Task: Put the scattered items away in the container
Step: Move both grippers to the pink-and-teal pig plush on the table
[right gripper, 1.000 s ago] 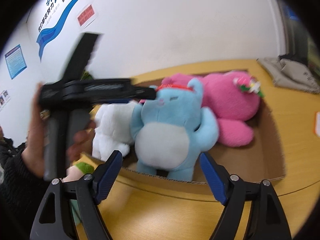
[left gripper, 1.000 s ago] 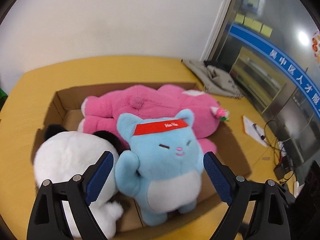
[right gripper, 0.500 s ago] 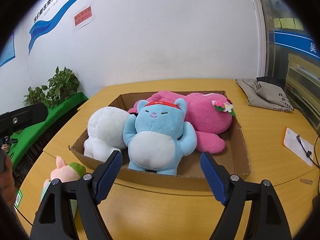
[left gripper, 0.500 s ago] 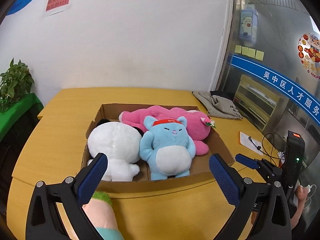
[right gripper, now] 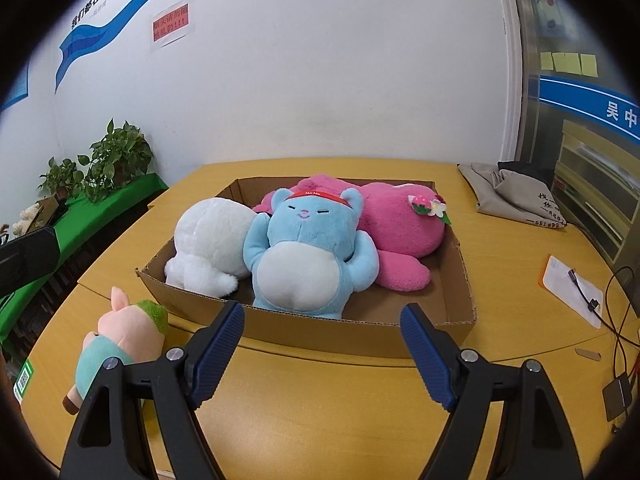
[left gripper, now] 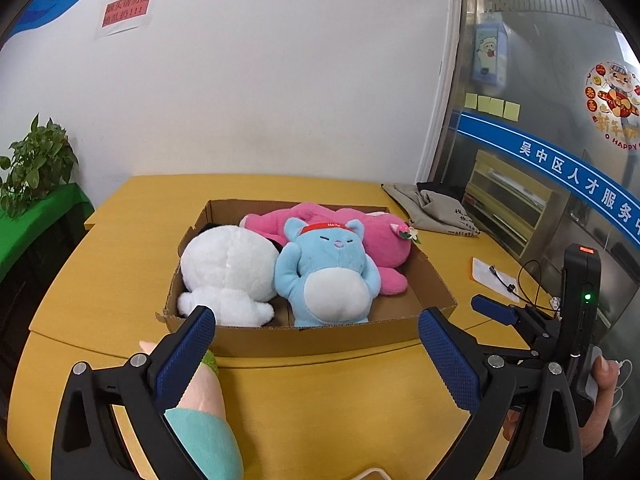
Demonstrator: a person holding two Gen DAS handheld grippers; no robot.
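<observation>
Three plush toys already fill the cardboard box (left gripper: 304, 338) as we look along our left claw (left gripper: 316, 354), its blue pads spread wide and holding nothing: a white plush (left gripper: 228, 268), a blue cat plush (left gripper: 328, 272) with a red headband, and a pink plush (left gripper: 376, 236) lying behind them. One straggler, a small pink pig plush (left gripper: 204, 412) in a teal outfit, lies on the yellow bench (left gripper: 340, 408) just outside the box's near wall, low between our left pads. Our right claw (left gripper: 504, 316) shows at the right edge, gripped by a hand.

From the right claw (right gripper: 322, 354), likewise wide apart and empty, the pig plush (right gripper: 120, 344) lies left of the box (right gripper: 360, 334), near its front corner. A grey cloth bag (right gripper: 516, 196) and a cable (right gripper: 584, 292) lie well apart at the right.

We judge the tidying nearly finished, with the pig the last pick. The next move calls for lowering a claw over the pig, closing on its soft body, then lifting it over the wall into the bare front right corner.
</observation>
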